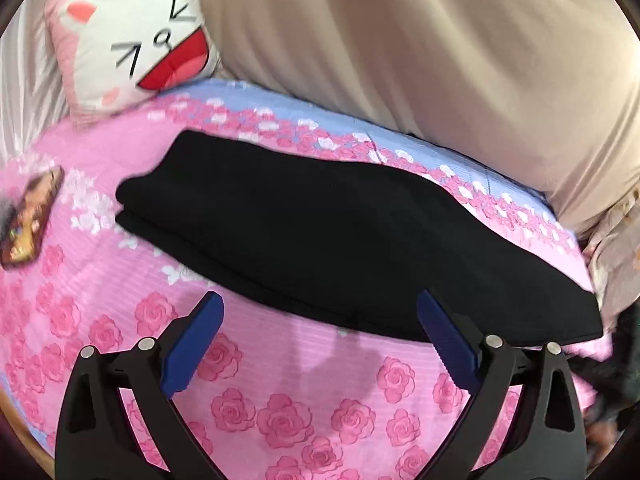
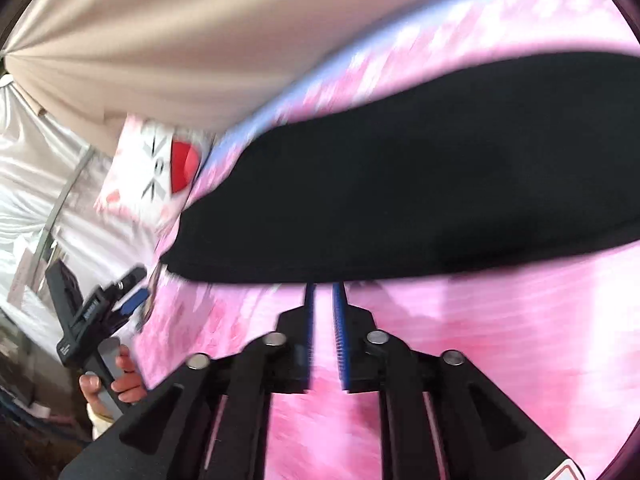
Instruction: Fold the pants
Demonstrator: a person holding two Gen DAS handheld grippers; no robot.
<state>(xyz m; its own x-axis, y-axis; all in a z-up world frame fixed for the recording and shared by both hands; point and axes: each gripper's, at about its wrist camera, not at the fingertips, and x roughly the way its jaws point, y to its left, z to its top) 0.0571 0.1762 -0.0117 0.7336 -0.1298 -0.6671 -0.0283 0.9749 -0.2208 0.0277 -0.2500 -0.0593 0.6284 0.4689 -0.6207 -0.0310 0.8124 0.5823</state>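
A: Black pants flat on the pink rose bedspread, folded into a long strip. Layered edge shows at the left end.

B: L gripper?

A: Fingers spread wide, empty, hovering just short of the near long edge. Long axis runs left-right across both grippers, so neither points down its length.

B: R gripper?

A: Blue pads nearly together, only a thin gap, and I see no cloth between them. Tips right at the pants' near edge; touching or not, can't tell, the right view's blurred.

B: Who's closer?

A: Prob the right, by a hair. Left one shows low-left in the right view, out beyond the strip's left end.

B: Next fold?

A: My guess: end over end along that axis, so each gripper needs its own end. Cat cushion and phone sit clear of the strip.
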